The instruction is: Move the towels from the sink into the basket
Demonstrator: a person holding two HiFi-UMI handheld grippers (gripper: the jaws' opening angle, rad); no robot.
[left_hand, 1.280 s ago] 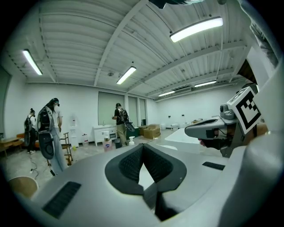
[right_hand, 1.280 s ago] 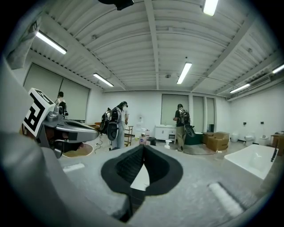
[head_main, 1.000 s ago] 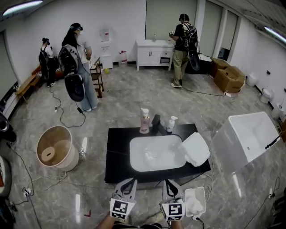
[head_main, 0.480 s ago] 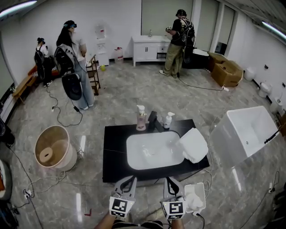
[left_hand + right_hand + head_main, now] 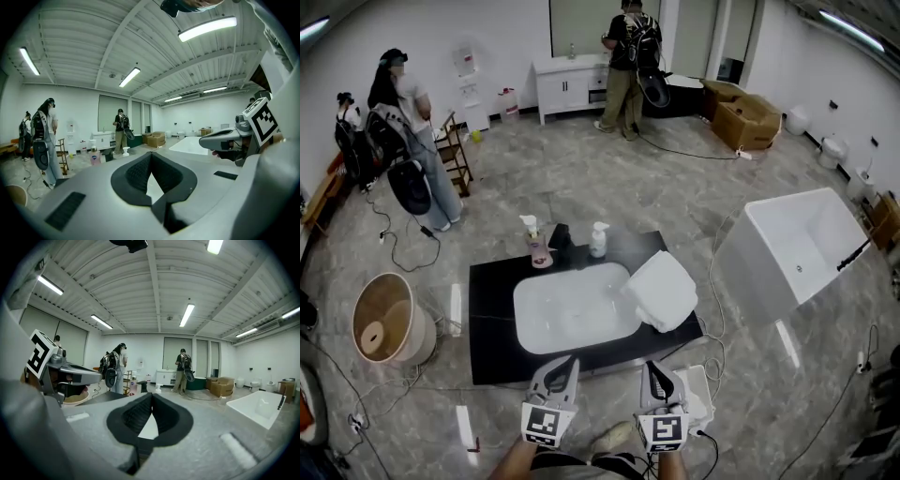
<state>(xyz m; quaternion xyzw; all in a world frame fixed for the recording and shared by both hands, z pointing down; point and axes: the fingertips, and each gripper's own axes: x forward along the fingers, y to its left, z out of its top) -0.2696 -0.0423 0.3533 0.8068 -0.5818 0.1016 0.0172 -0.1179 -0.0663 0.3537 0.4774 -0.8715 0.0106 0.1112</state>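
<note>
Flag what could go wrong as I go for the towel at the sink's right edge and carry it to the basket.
Both the left tool and the right tool are shut; reaching like that could shove the folded towel off the counter's right edge. The basket stands on the floor well to the left, so the towel may unfold and drag past the soap bottles.

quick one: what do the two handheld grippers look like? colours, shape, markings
Both look alike. The left gripper and right gripper have light grey shells that taper to two jaws. The jaws are lined with black ribbed pads. Each gripper carries a white cube with black square markers at its rear end. No sleeves show at the wrists.
</note>
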